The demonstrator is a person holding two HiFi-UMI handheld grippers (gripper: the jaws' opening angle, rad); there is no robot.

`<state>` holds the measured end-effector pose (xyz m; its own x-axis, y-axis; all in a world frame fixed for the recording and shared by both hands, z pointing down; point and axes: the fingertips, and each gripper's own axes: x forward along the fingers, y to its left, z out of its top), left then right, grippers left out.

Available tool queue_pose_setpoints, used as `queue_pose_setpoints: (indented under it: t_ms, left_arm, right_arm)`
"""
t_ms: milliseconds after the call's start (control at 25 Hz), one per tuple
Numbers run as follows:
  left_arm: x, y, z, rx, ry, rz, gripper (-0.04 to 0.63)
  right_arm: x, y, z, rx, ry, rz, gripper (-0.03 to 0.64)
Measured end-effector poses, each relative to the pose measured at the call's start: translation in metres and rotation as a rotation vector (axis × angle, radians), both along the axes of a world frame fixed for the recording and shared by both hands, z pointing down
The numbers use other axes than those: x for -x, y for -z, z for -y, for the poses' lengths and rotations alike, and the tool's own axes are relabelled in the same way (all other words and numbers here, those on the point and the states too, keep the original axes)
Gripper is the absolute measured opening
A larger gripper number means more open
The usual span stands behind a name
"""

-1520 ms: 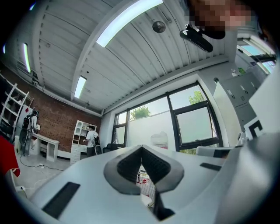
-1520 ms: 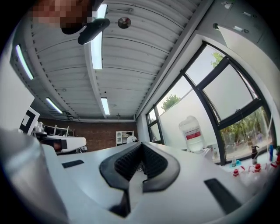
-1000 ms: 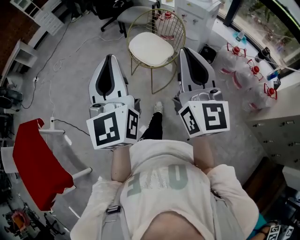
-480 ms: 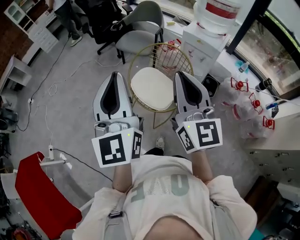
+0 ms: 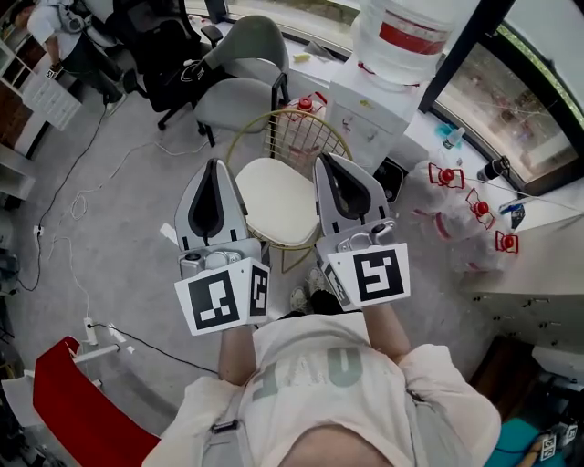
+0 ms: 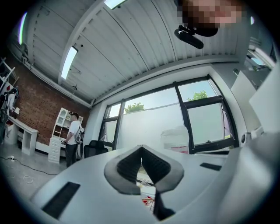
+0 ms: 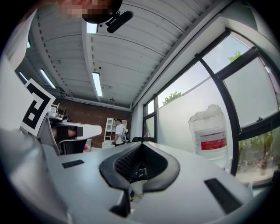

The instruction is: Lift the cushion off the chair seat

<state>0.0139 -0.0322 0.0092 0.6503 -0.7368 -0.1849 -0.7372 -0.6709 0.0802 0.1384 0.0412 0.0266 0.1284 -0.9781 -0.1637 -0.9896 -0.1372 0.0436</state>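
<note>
The cream cushion (image 5: 274,199) lies on the seat of a gold wire chair (image 5: 294,129) on the grey floor, seen in the head view. My left gripper (image 5: 214,166) hangs in the air by the cushion's left edge, and my right gripper (image 5: 322,159) by its right edge. Both point forward and sit well above the seat, touching nothing. The left gripper (image 6: 141,147) has its jaws shut with nothing between them. The right gripper (image 7: 141,144) also shows its tips together and holds nothing. Neither gripper view shows the cushion.
Two grey office chairs (image 5: 239,89) stand behind the gold chair. A water dispenser with a big bottle (image 5: 397,41) is at the back right, red-capped jugs (image 5: 456,182) beside it. A red seat (image 5: 78,415) is lower left. Cables cross the floor; a person (image 5: 57,20) stands far left.
Both grippers have travelled forward together toward the gold chair. The cushion, earlier ahead of the tips, now lies between the two grippers in the head view.
</note>
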Motion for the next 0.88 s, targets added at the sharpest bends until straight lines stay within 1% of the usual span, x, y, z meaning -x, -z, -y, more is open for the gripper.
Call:
queue_pose_setpoints:
  t_ms: [160,200,320,440,600,880]
  left_arm:
    - [-0.021,-0.004,0.01,0.06,-0.021,-0.029,0.014]
    - [-0.025,-0.004,0.012,0.063,-0.015,-0.03,0.014]
    - [-0.04,-0.006,0.017,0.051,0.005,-0.015,0.014]
    - [-0.057,-0.009,0.018,0.052,0.002,-0.002,0.014]
    - [-0.069,-0.015,0.024,0.061,-0.012,0.006,0.014]
    - [-0.085,-0.007,0.04,0.039,-0.048,0.002,0.014]
  right_arm:
    - [-0.008,0.005,0.02,-0.022,0.062,0.004,0.017]
    - [-0.009,0.007,0.023,-0.031,0.078,0.009,0.017]
    - [-0.017,0.014,0.029,-0.056,0.095,-0.003,0.017]
    - [-0.029,0.012,0.033,-0.055,0.096,-0.005,0.017]
    - [-0.034,0.004,0.039,-0.033,0.103,0.011,0.017]
    - [-0.039,0.016,0.051,-0.055,0.079,-0.001,0.017]
